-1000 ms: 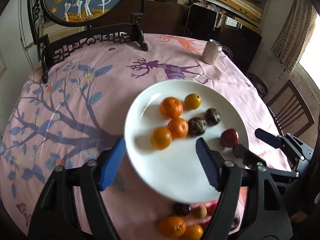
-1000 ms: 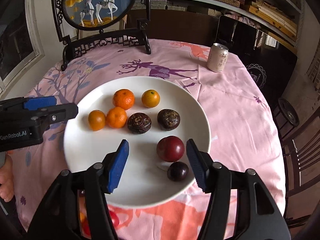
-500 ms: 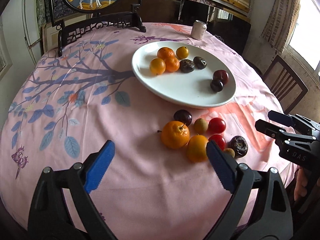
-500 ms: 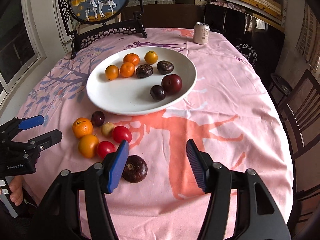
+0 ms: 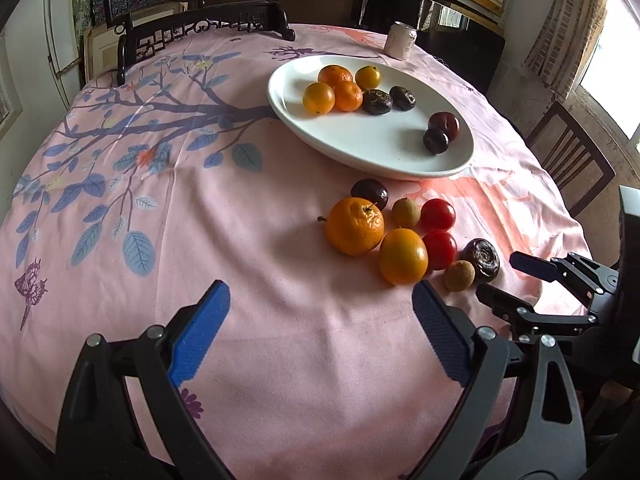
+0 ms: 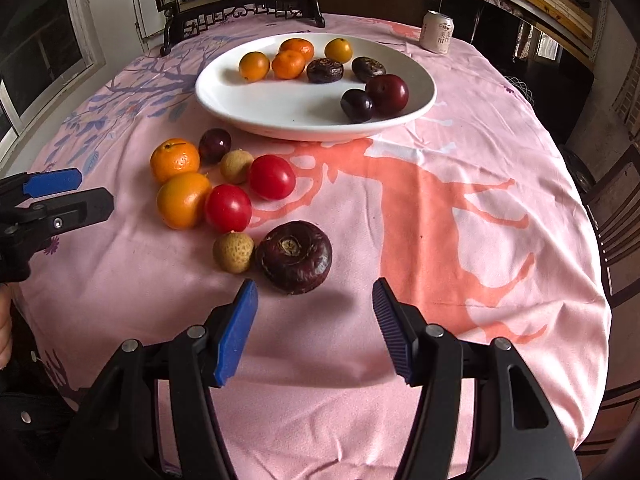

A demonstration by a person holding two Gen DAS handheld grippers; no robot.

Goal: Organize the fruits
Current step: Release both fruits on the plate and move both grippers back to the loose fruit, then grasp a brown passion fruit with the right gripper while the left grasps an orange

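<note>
A white plate (image 5: 360, 148) (image 6: 280, 116) holds several oranges, two dark wrinkled fruits and two plums. In front of it on the pink cloth lie loose fruits: two oranges (image 5: 354, 226) (image 6: 182, 200), two red tomatoes (image 6: 272, 177), two tan longans (image 6: 233, 251), a dark plum (image 6: 215, 145) and a dark wrinkled fruit (image 6: 295, 256) (image 5: 482, 254). My right gripper (image 6: 314, 320) is open and empty, just short of the wrinkled fruit. My left gripper (image 5: 320, 332) is open and empty, short of the oranges.
A drink can (image 6: 437, 32) stands at the table's far side. A dark wooden framed deer screen (image 5: 200, 20) stands at the back left. Wooden chairs (image 5: 568, 160) stand at the right edge of the table.
Both grippers have pulled back from over the plate toward the near table edge and dropped lower. The loose fruits now lie just ahead of them. Both stay open.
</note>
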